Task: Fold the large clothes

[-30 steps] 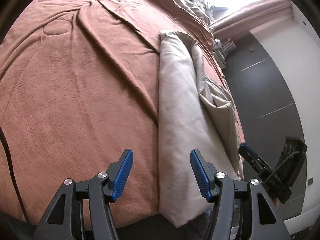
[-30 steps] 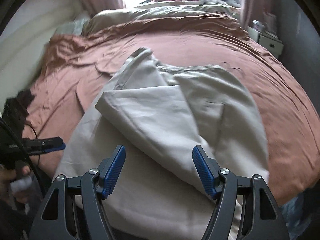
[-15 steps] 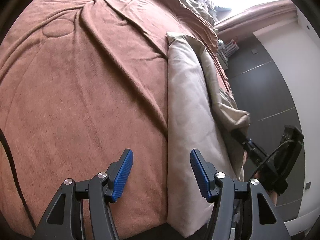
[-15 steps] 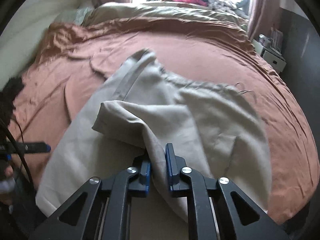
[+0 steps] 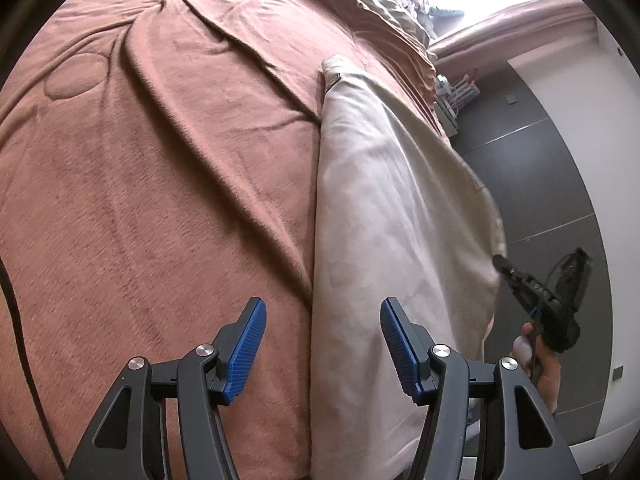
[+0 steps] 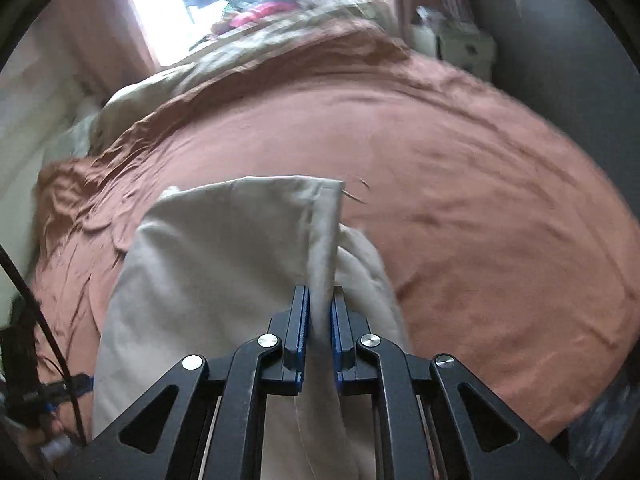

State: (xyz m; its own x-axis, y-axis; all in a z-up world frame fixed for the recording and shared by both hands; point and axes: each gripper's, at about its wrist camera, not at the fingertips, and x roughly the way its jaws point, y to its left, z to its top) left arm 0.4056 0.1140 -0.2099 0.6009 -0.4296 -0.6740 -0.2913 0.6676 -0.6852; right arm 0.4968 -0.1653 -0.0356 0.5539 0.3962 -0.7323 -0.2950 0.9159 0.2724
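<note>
A beige garment [image 5: 380, 216] lies along the near right edge of a bed covered with a rust-brown blanket [image 5: 160, 160]. My left gripper [image 5: 322, 344] is open and empty, low over the garment's left edge where it meets the blanket. My right gripper [image 6: 319, 320] is shut on a fold of the beige garment [image 6: 224, 240] and holds it lifted off the bed. In the left wrist view the right gripper [image 5: 516, 276] shows at the right, with the cloth rising to it. The left gripper [image 6: 60, 392] shows faintly at the lower left of the right wrist view.
A beige quilt [image 6: 248, 52] and piled clothes [image 6: 260, 10] lie at the bed's far end under a bright window. A white bedside cabinet [image 6: 464, 48] stands at the far right. Dark floor [image 5: 540, 184] and a white wall [image 5: 608, 160] lie right of the bed.
My right gripper went from open to shut on the garment's fold, then lifted and pulled it up and over. The left gripper stayed open, shifting only slightly.
</note>
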